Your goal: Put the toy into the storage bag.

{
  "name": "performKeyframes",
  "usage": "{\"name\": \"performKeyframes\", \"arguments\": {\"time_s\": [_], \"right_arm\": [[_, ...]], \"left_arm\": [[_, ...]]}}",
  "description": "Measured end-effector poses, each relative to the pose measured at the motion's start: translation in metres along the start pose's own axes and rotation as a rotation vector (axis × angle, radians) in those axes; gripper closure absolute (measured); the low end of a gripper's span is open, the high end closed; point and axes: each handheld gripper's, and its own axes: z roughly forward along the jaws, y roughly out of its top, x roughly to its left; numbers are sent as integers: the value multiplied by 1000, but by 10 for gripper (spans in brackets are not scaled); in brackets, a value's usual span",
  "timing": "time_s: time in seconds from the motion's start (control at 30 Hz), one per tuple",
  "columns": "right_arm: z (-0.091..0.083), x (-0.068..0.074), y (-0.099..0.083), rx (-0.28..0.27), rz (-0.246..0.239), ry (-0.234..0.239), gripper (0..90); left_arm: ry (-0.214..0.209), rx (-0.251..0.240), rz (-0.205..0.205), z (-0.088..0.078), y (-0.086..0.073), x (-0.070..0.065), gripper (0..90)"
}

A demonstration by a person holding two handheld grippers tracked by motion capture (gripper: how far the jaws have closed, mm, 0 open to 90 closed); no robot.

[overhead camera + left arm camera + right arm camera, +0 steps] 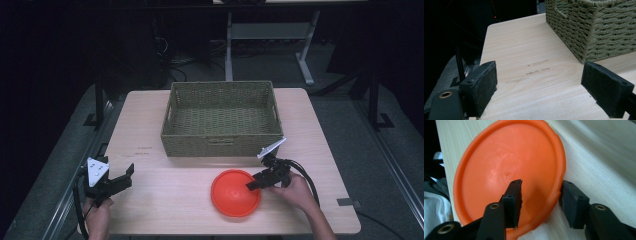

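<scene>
table (150, 130): light wood top, carrying everything else; bare wood across its left half.
woven basket (222, 142): at the table's twelve o'clock, upright, nothing visible inside; its near wall stands just beyond the dish, apart from it. A corner of it shows in the left gripper view (596, 32).
orange dish (235, 192): on the table at about five o'clock, near the front edge, not yet lifted as far as I can judge; seen close in the right gripper view (506, 170).
right gripper (254, 183): at the dish's three o'clock edge, jaws half closed and straddling the rim, one inside over the dish face, one outside over the wood (540, 202). The pads look not quite pressed on the rim; gaps show on both sides.
left gripper (126, 176): at the table's eight o'clock, well apart from the dish, jaws wide with bare wood between them (537, 90).
done: the right jaws are placed around the rim.
left: closing the grip, lifting, and probably carrying the dish to the basket.
</scene>
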Motion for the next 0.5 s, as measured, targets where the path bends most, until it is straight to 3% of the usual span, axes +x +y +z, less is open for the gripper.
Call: {"name": "performKeyframes", "arguments": {"time_s": [0.2,0.5], "right_arm": [[2,0,-2,-37,5,-4,575],[-2,0,-2,-60,24,-32,717]], "left_arm": [[2,1,-4,0,0,-2,127],[4,-9,28,-2,3,-8,127]]}}
